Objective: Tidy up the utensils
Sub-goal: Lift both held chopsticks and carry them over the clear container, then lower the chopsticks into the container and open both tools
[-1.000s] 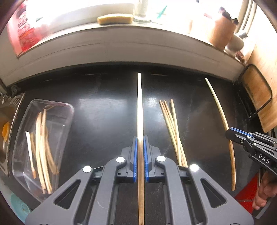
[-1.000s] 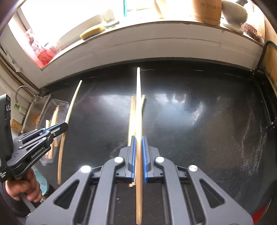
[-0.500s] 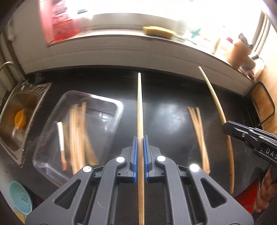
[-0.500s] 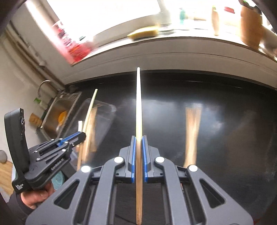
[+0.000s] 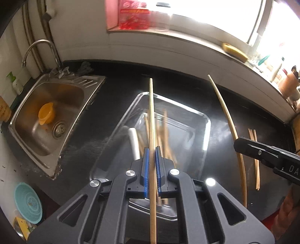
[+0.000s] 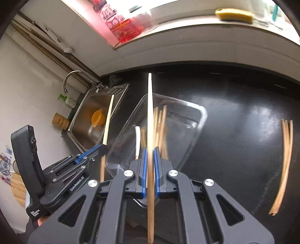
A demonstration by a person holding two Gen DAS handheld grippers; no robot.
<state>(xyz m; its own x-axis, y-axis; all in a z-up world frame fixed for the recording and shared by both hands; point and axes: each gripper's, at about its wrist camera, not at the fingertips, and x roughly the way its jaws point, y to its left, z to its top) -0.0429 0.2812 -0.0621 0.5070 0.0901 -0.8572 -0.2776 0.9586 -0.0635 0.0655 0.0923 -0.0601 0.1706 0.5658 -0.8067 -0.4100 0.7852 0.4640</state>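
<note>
- Black kitchen countertop (image 5: pixel 116 90) under a bright window sill; steel sink (image 5: pixel 56 120) at the left end with an orange cup (image 5: pixel 46 113) in the basin and a curved tap (image 5: pixel 40 50) behind it.
- Clear plastic container (image 5: pixel 204 135) sits on the counter just right of the sink; it holds a loose bunch of wooden chopsticks (image 6: pixel 160 123) plus one white-handled utensil (image 6: pixel 137 138), details blurred.
- Left gripper (image 5: pixel 152 165): blue pads clamped tight on a single wooden chopstick (image 5: pixel 151 112). Stick runs straight out ahead, its tip lined up over the container's far rim in the wrist view.
- Right gripper (image 6: pixel 149 169): likewise pinched on a second chopstick (image 6: pixel 149 116), which reads over the container's left half.
- Both grippers are angled down toward the container, side by side; each shows at the edge of the other's camera.
- From the right wrist view, the left gripper's stick crosses in front of the sink edge; whether it's over sink or container is hard to call from that angle.
- Small bundle of chopsticks (image 6: pixel 285 159) lies flat on the counter, well apart from the container on the right.
- Yellow sponge (image 6: pixel 234 15) and a red-labelled package (image 5: pixel 134 16) on the sill.
- Teal round strainer-like disc (image 5: pixel 28 202) sits low at the left of the sink.
</note>
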